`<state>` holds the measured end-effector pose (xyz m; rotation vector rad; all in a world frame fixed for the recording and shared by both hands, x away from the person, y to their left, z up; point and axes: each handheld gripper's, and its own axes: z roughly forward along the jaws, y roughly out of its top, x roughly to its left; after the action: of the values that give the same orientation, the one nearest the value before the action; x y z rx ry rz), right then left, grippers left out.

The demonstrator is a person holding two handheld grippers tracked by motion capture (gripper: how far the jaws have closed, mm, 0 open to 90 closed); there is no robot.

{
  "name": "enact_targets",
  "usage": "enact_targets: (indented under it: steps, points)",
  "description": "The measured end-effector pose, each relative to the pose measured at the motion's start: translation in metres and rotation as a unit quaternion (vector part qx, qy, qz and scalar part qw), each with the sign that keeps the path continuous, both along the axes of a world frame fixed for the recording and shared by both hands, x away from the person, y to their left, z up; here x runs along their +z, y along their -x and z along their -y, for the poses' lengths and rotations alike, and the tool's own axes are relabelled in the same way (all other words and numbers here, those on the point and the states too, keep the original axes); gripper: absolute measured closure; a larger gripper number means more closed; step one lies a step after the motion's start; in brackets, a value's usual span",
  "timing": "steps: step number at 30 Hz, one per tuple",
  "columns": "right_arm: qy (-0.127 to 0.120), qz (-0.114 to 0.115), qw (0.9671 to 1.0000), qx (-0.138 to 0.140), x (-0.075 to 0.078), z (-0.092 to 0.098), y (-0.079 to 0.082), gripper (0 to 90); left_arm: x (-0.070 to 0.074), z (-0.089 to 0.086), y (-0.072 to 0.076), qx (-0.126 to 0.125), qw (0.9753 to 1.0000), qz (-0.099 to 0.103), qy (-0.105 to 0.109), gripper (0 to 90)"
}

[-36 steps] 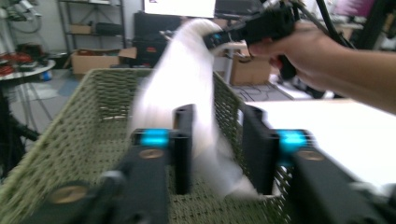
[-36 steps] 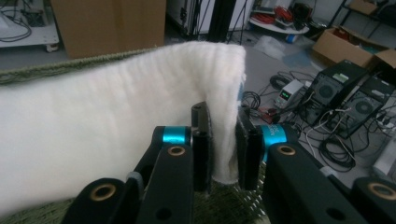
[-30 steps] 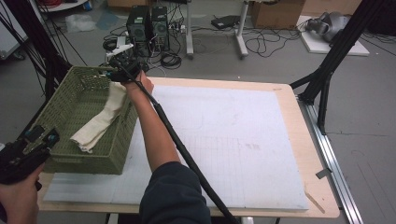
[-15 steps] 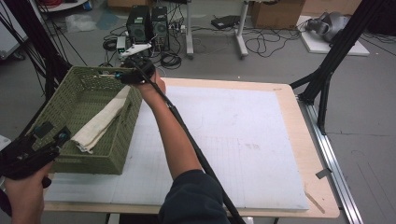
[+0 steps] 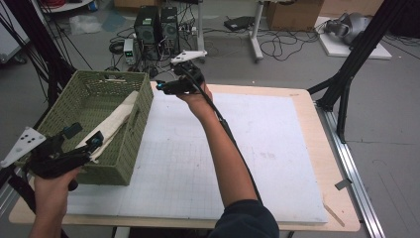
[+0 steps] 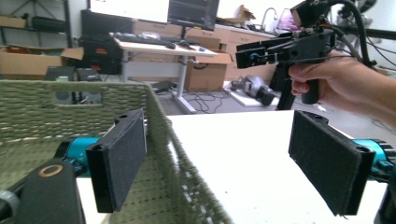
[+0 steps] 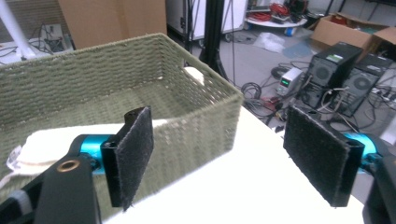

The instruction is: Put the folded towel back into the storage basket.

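- The wooden table (image 5: 324, 163) carried a white gridded mat (image 5: 237, 158).
- A green woven basket (image 5: 121, 148) stood on the mat's left edge.

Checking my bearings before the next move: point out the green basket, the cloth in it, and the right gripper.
green basket (image 5: 132, 148), high view, on its near right wall.
cloth (image 5: 115, 123), high view, mid-length of the pale strip.
right gripper (image 5: 159, 86), high view, at its jaw tips beside the basket's far corner.

The white mat (image 5: 257, 148) lies open; the green basket (image 5: 130, 148) walls its left edge.
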<state>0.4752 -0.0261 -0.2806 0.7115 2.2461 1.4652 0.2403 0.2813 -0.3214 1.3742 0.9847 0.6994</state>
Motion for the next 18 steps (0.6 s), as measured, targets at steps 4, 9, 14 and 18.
enact_targets:
  steps: [4,9,14,18]
  points:
    - [-0.001,0.000,1.0000,-0.007,0.002,0.022,0.007,19.8,0.001,0.011,-0.005,-0.023,0.9997,0.000,0.002,18.9]
    - [0.004,0.001,0.9999,-0.015,0.003,0.048,0.017,17.5,0.003,0.024,-0.009,-0.056,0.9984,0.006,0.001,18.9]
    - [0.001,-0.002,0.9997,-0.025,0.001,0.075,0.028,16.2,0.002,0.036,-0.015,-0.082,0.9966,0.004,-0.009,18.7]
    - [0.000,-0.001,0.9993,-0.037,-0.002,0.099,0.038,16.1,0.002,0.047,-0.018,-0.108,0.9941,0.006,-0.008,18.7]
